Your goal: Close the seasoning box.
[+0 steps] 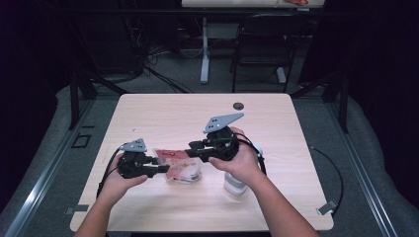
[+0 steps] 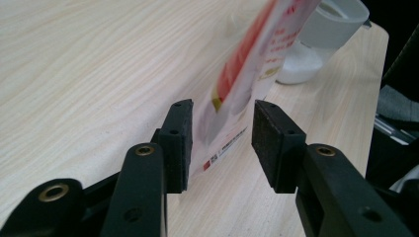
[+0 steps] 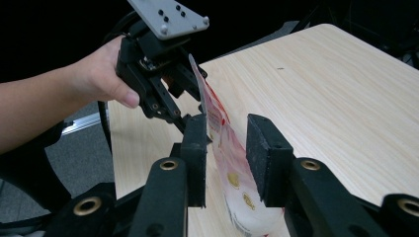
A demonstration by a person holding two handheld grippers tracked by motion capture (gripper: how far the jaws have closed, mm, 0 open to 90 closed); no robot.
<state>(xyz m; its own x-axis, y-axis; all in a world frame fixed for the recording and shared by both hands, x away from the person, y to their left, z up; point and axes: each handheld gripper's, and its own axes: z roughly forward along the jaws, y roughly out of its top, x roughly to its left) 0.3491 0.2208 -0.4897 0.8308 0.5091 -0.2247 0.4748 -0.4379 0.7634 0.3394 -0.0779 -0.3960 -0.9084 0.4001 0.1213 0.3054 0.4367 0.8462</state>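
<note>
Near the table's front edge, both the left gripper and right gripper stood apart around an upright red-and-white pouch, unclamped.

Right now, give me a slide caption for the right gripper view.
Right gripper open astride a red-and-white pouch above the wooden table, left gripper at its far edge.

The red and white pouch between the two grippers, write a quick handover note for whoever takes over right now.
Left gripper: open, fingers either side of the pouch's edge, not pressing.
Right gripper: open, fingers astride the pouch's other end, not pressing.
Pouch: stands on edge on the table, between both grippers. A white container sits just beyond it, by the right hand.
Done: both grippers lined up on the pouch.
Left: grip it; I can't tell whether it is opened.
</note>
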